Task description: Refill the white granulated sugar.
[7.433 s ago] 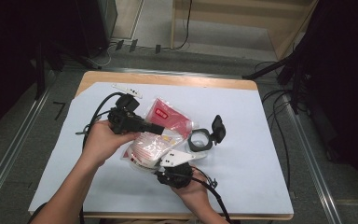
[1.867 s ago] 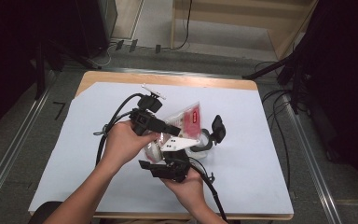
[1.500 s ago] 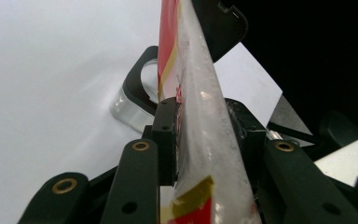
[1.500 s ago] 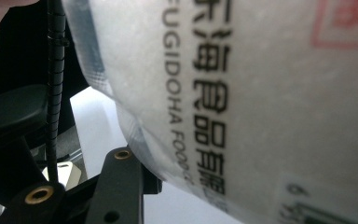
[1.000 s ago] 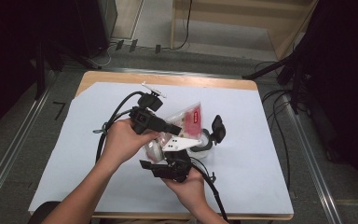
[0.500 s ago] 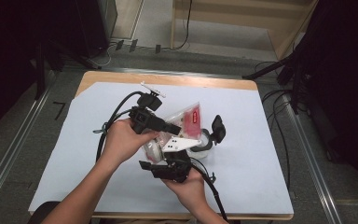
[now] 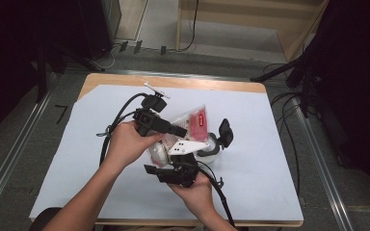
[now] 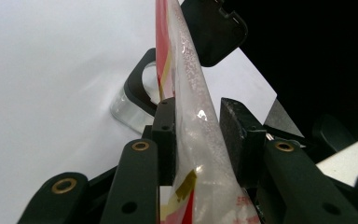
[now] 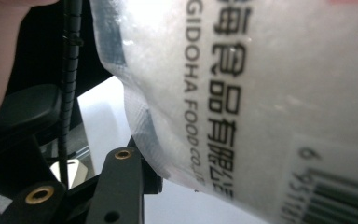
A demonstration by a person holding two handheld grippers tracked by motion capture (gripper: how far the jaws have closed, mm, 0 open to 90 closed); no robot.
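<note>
A clear food packet (image 7: 189,126) with red print is held above the bench (image 7: 279,163) at frame centre, gripped by the left tongs (image 8: 196,135). The right tongs (image 7: 173,171) lie below it; their state cannot be told.

Right gripper view: the bag (image 9: 261,93) covers the right gripper's (image 9: 135,186) far jaw, so its grip cannot be judged; the barcode runs off the lower right edge. High view: the clear container (image 7: 211,150) lies partly behind the bag and right gripper; its contents are too small to tell.
</note>
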